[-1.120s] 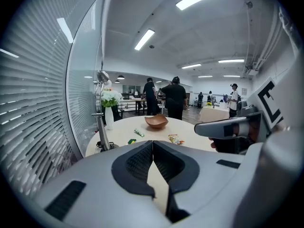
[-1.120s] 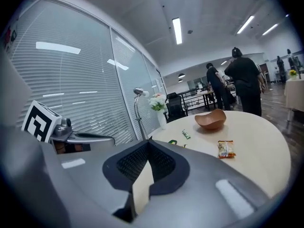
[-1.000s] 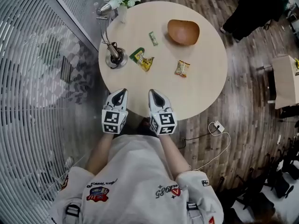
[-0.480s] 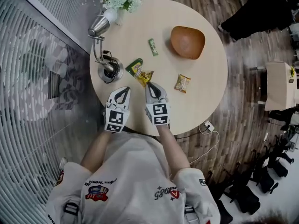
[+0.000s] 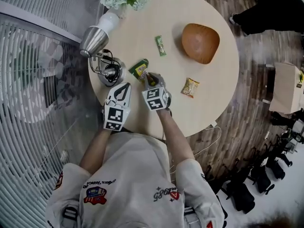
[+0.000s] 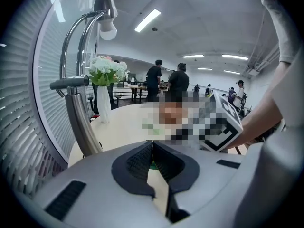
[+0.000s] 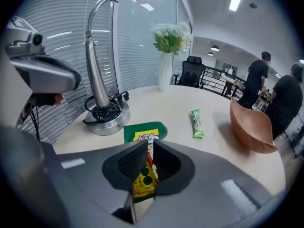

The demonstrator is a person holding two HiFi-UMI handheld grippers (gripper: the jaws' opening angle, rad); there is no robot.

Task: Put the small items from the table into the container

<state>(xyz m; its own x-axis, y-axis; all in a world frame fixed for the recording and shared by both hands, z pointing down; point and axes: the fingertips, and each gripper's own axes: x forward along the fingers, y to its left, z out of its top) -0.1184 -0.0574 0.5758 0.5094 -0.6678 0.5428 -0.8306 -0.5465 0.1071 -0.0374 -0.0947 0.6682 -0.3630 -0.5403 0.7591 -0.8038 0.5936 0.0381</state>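
Being pinched only by a thin edge between the closed jaws of the right hand-held gripper (image 7: pixel 148 148), the yellow snack packet (image 7: pixel 142 182) could be shaken loose before the wooden bowl (image 7: pixel 249 125), well ahead to its right, is reached, while the left hand-held gripper (image 6: pixel 152 148) is kept shut and empty.

A round pale table (image 5: pixel 209 106) stands on wood-plank floor (image 5: pixel 247 113) beside slatted blinds (image 5: pixel 28 103).

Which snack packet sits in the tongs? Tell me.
The yellow packet, pinched in the right tongs; the green sachet, green stick and orange-yellow packet lie loose.
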